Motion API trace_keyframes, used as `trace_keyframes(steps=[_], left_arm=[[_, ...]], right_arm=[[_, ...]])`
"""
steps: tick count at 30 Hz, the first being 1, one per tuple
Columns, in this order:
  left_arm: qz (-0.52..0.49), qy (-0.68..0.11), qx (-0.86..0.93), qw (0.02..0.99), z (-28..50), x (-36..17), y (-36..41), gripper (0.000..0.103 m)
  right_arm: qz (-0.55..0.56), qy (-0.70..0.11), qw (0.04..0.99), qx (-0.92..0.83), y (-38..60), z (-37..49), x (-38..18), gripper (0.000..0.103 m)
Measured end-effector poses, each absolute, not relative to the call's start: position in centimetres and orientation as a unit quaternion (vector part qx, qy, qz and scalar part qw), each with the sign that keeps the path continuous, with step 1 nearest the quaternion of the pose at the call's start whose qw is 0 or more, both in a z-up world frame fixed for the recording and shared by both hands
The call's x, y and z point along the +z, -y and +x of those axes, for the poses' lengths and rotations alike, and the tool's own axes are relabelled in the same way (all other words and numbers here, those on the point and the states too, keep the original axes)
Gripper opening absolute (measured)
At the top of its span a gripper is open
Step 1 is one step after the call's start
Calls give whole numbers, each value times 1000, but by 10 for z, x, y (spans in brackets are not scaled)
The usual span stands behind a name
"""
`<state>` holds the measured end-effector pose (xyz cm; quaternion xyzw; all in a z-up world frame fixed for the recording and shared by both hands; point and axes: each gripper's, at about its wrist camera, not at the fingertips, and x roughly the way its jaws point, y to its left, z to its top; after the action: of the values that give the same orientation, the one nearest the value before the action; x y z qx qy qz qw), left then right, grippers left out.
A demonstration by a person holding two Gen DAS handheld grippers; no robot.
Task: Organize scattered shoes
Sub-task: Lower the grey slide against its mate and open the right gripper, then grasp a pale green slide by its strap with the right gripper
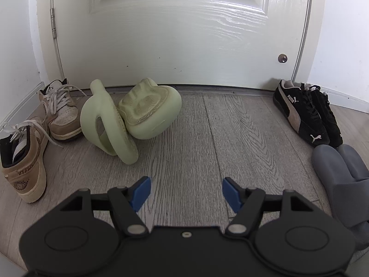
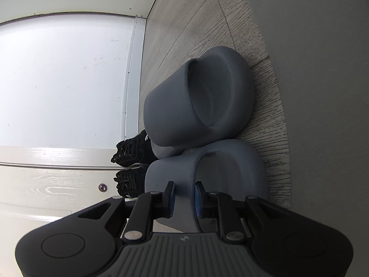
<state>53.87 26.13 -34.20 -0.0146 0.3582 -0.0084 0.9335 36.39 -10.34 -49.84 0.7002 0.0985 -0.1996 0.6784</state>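
In the left wrist view my left gripper [image 1: 186, 191] hangs open over bare floor with nothing between its blue pads. Two pale green slides lie tumbled by the door: one [image 1: 103, 124] stands on its edge and leans against the other [image 1: 150, 113], which shows its sole. Two tan sneakers [image 1: 62, 113] [image 1: 23, 161] sit at the left. In the rolled right wrist view my right gripper [image 2: 185, 198] straddles the strap of the nearer grey slide [image 2: 230, 168], its pads just off the strap. The second grey slide [image 2: 198, 97] lies beside it.
A pair of black sneakers [image 1: 299, 115] stands side by side at the right wall, just beyond the grey slides [image 1: 341, 180]. The white door [image 1: 184, 34] closes off the back, with a small door stop [image 1: 282, 58] low on it. Grey wood flooring [image 1: 207, 138] lies between the shoe groups.
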Motion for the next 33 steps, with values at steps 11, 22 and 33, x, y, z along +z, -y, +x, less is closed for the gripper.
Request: trace_keyframes(steps=[11,22,33], left_arm=[[-22,-344,22,939,536,-336,-270,70],[-142,-305,156,929,530,-325,-339,71],[-222,-320,185,902,527,-336,-377,71]], right_arm=[[528,-174,817,-149,90,343,-460,73],[364,-236,892,127,-30,442,-405,73],[269,-283,897,206,-137,574,-376,73]])
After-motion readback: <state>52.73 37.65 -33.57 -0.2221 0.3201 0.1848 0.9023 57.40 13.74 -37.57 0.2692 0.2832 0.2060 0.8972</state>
